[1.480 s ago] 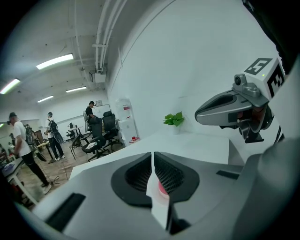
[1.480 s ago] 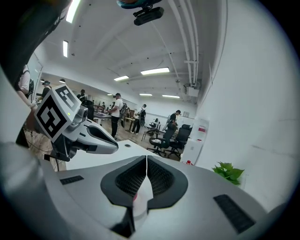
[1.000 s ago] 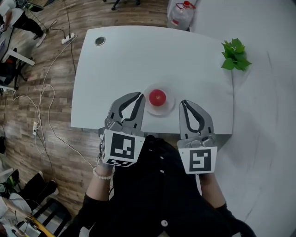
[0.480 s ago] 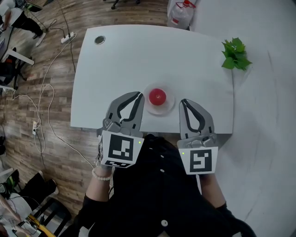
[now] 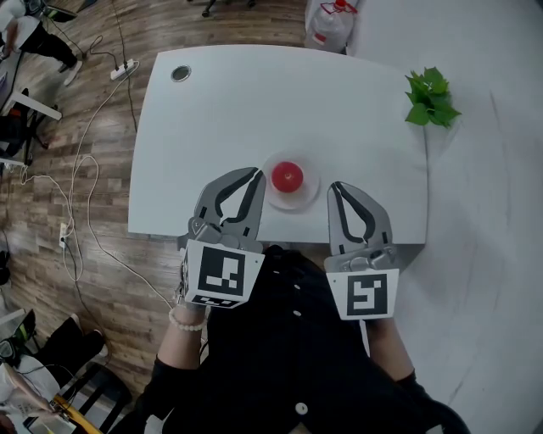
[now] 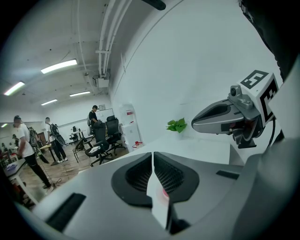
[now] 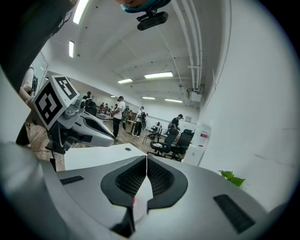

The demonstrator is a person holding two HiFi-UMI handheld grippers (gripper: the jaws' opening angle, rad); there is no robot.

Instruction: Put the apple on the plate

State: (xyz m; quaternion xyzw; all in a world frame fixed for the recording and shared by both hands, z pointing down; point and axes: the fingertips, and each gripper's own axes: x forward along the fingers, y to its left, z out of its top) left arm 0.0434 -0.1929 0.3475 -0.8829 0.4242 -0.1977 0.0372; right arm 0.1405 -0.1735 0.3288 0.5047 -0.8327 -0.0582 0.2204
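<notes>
A red apple (image 5: 288, 176) rests on a small white plate (image 5: 304, 197) near the front edge of the white table (image 5: 229, 110). My left gripper (image 5: 257, 173) hangs just left of the plate, jaws shut with nothing in them. My right gripper (image 5: 333, 186) hangs just right of the plate, also shut and empty. In the left gripper view the shut jaws (image 6: 153, 154) fill the bottom, a sliver of the apple (image 6: 165, 192) shows behind them, and the right gripper (image 6: 224, 117) is at the right. In the right gripper view the jaws (image 7: 146, 159) meet, with the left gripper (image 7: 91, 127) at the left.
A green plant sprig (image 5: 432, 99) lies at the table's far right corner and a cable grommet (image 5: 181, 74) at its far left. A water jug (image 5: 331, 25) stands behind the table. Cables (image 5: 81, 169) run over the wooden floor on the left. Office chairs (image 6: 101, 138) and people stand farther off.
</notes>
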